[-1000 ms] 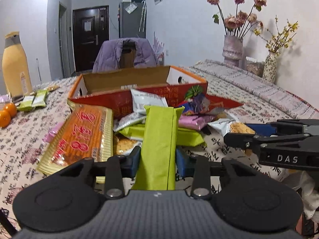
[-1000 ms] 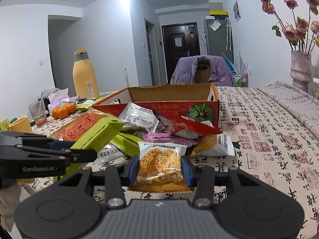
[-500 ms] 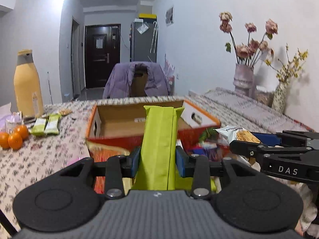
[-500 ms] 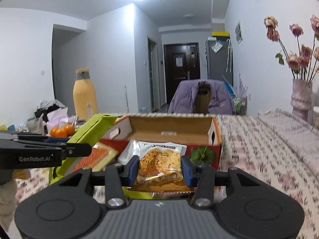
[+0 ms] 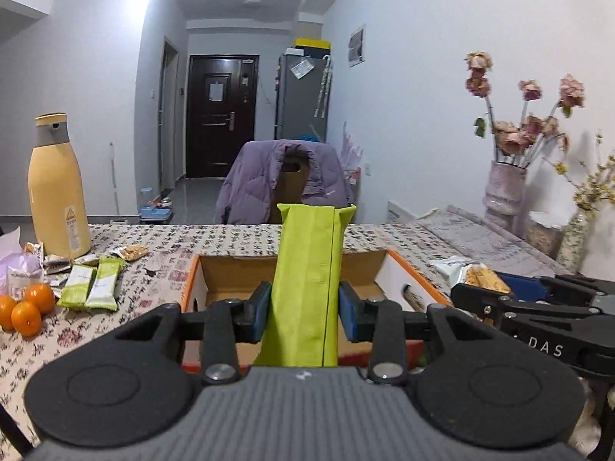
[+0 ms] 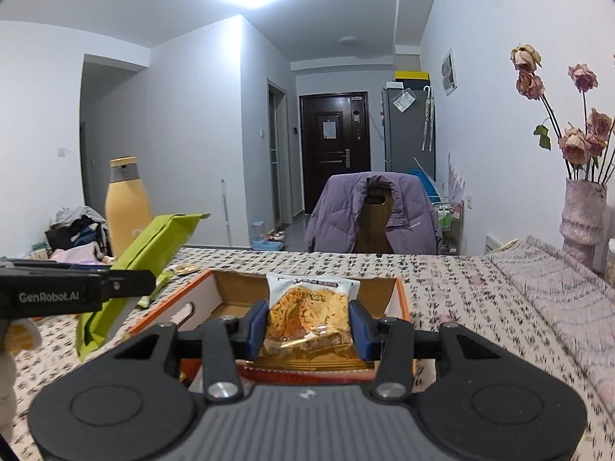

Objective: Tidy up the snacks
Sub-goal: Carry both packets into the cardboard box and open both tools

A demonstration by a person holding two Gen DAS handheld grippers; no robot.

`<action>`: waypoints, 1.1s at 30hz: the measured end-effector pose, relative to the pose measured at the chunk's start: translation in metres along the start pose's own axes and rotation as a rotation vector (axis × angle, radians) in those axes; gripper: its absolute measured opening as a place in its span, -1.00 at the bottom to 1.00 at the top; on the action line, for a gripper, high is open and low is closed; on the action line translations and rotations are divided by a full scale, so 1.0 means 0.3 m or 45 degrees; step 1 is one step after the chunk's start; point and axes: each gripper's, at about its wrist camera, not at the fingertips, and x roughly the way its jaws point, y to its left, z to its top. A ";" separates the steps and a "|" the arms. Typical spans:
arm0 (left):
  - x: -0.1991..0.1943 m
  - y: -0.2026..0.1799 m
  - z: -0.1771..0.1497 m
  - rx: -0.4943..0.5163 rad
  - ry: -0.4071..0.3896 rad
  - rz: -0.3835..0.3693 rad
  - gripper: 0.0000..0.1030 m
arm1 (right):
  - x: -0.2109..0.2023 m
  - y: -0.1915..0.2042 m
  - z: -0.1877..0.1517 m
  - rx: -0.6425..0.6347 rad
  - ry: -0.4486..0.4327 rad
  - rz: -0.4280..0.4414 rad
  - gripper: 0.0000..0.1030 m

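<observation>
My left gripper (image 5: 305, 317) is shut on a long lime-green snack pack (image 5: 309, 280) and holds it upright above the near edge of the open cardboard box (image 5: 399, 269). My right gripper (image 6: 307, 324) is shut on a clear packet of orange crackers (image 6: 307, 309), held above the same box (image 6: 399, 299). The green pack also shows in the right wrist view (image 6: 150, 249), and the cracker packet in the left wrist view (image 5: 472, 272). The box floor that shows is bare cardboard.
A tall yellow bottle (image 5: 55, 188), oranges (image 5: 25, 307) and two small green snack bars (image 5: 92, 282) lie on the patterned tablecloth at left. A vase of dried roses (image 5: 507, 188) stands at right. A chair with a purple jacket (image 5: 284, 184) is behind the table.
Both grippers have lifted with their snacks from the pile in front of the box and moved forward over the box. The pile has dropped out of view.
</observation>
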 end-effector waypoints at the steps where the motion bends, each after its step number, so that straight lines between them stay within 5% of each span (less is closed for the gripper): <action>1: 0.027 0.002 0.015 0.001 0.008 0.014 -0.28 | 0.026 -0.005 0.018 -0.002 0.007 -0.007 -0.15; 11: 0.281 0.034 0.109 -0.023 0.122 0.132 -0.28 | 0.307 -0.039 0.129 -0.004 0.158 -0.072 -0.15; 19: 0.499 0.050 0.104 -0.016 0.268 0.248 -0.27 | 0.542 -0.037 0.095 -0.009 0.377 -0.095 -0.15; 26: 0.615 0.100 0.013 -0.040 0.459 0.318 -0.27 | 0.626 -0.027 0.012 -0.027 0.502 -0.092 -0.15; 33: 0.594 0.125 -0.003 -0.077 0.452 0.289 -0.15 | 0.638 -0.024 0.002 -0.040 0.520 -0.073 -0.06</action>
